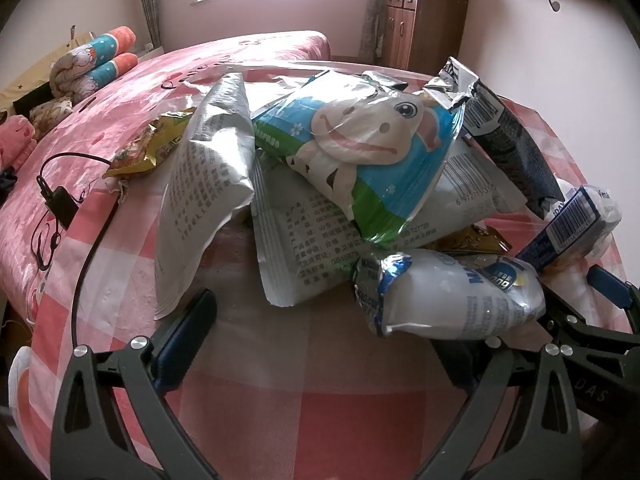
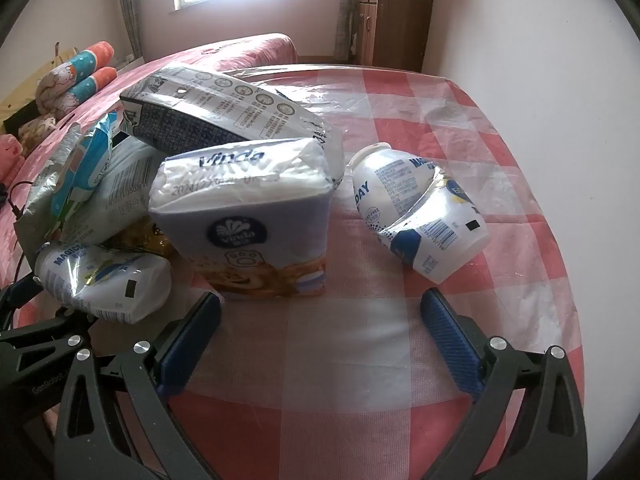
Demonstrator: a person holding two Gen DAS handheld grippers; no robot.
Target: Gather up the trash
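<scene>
While open, both grippers near wrappers

Two crushed bottles, one tissue pack

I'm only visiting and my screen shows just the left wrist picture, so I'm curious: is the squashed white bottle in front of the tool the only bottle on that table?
Observer: No. The right wrist view shows a second crushed bottle lying on its side, alone, to the right of the tissue pack.
Operator: Tissue pack? I only see a barcode end.
Observer: Its front shows a Vinda logo and a paw print, and it stands on end on the checked tablecloth.
Operator: Is the other tool holding anything?
Observer: No. The right tool is open, with only bare cloth between its fingers.
</scene>
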